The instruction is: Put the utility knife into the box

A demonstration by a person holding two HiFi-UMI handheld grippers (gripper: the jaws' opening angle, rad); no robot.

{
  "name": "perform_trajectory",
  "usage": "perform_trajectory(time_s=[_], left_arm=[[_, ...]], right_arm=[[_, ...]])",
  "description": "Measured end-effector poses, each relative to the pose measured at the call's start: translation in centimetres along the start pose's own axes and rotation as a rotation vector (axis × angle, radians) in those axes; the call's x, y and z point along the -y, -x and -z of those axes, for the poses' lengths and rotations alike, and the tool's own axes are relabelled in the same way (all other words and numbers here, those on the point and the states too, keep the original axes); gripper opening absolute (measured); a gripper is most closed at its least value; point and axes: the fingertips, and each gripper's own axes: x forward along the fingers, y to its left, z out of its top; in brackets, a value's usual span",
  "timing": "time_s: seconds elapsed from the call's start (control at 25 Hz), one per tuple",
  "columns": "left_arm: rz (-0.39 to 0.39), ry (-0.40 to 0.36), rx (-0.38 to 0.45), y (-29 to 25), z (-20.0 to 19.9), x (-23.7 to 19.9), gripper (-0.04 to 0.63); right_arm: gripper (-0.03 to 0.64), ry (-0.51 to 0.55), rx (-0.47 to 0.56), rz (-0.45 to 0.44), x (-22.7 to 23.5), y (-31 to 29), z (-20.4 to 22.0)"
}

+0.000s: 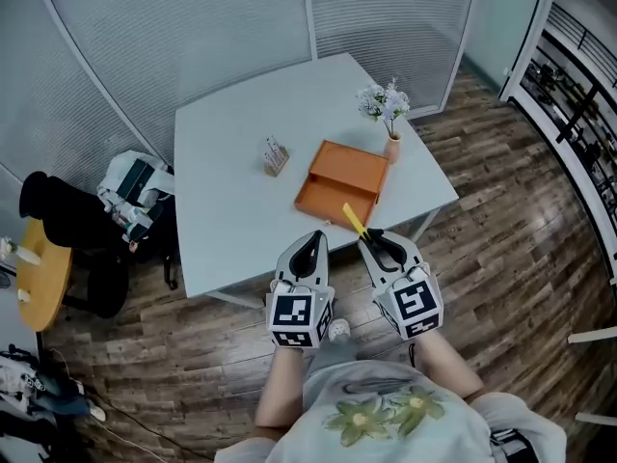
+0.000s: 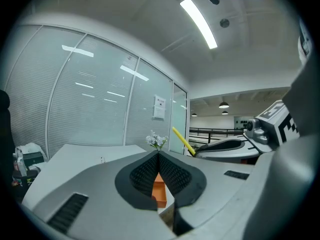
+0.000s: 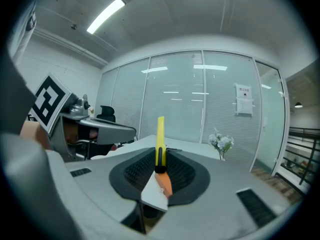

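right gripper (image 1: 372,240) is clamped on the yellow utility knife (image 1: 354,220), held at the near table (image 1: 231,220) edge. the knife's long axis runs along the jaws, and its free end points away from the person toward the near wall of the orange box (image 1: 342,174). left gripper (image 1: 310,240) is just beside it, jaws together, empty. a flower vase (image 1: 390,116) stands at the box's far right corner, and a small holder (image 1: 276,155) stands left of the box.

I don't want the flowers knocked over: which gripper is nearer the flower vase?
Right. The right gripper, shut on the yellow utility knife, is almost directly on the person's side of the flower vase; the left gripper is further off to the left.
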Motion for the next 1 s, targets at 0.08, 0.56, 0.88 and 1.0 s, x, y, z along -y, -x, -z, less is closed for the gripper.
perform_trajectory(time_s=[0.08,0.56,0.88,1.0], left_arm=[[0.009,-0.004,-0.001,-1.0,-0.2,-0.9,0.000],[0.031,0.019,-0.024,-4.6,0.2,-5.1,0.000],[0.030,0.042,-0.057,-6.3,2.0,-5.9,0.000],[0.025,0.034,-0.066,-7.2,2.2,-6.7,0.000]], right_arm=[[0.072,0.000,-0.009,0.008,0.5,-1.3,0.0],[0.072,-0.004,-0.032,0.067,2.8,-5.9,-0.1],[0.072,-0.008,-0.068,0.052,4.1,-7.9,1.6],[0.072,-0.009,-0.078,0.044,4.7,-9.2,2.1]])
